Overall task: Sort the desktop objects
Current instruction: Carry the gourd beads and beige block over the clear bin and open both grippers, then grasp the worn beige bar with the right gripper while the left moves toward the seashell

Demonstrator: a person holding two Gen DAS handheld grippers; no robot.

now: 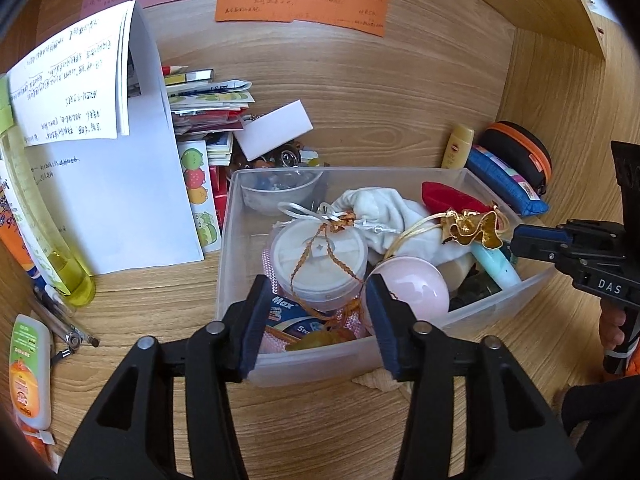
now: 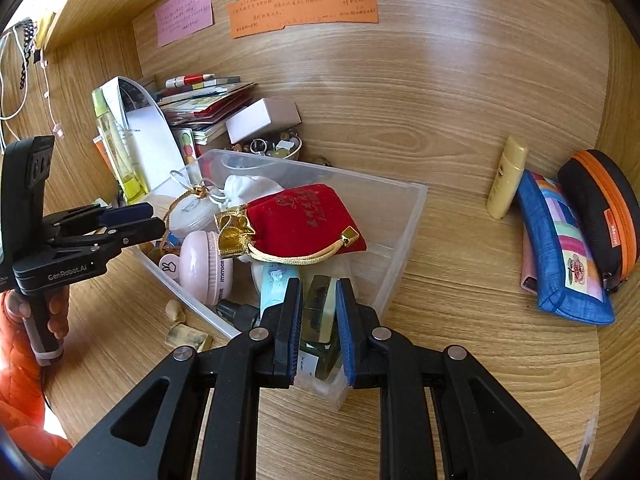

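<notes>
A clear plastic bin (image 1: 236, 248) (image 2: 404, 240) on the wooden desk holds a red velvet pouch (image 2: 308, 220) (image 1: 448, 196), a pink round case (image 1: 412, 284) (image 2: 204, 268), a white round box (image 1: 316, 260), a white cloth bag (image 1: 384, 208) and other small items. My left gripper (image 1: 316, 320) is open over the bin's near wall, fingers either side of the white box and pink case. My right gripper (image 2: 318, 320) is open and empty, its fingers at the bin's corner around a glass bottle (image 2: 320, 320). It shows in the left wrist view (image 1: 516, 240) beside the pouch's gold top.
Papers (image 1: 100, 140), a yellow-green bottle (image 1: 52, 232), pens (image 1: 64, 324) and a stack of booklets (image 1: 208, 108) lie left of the bin. A yellow tube (image 2: 506, 180), a blue pencil case (image 2: 560, 252) and a black-orange case (image 2: 604, 216) lie right. Sticky notes (image 2: 304, 4) hang on the back wall.
</notes>
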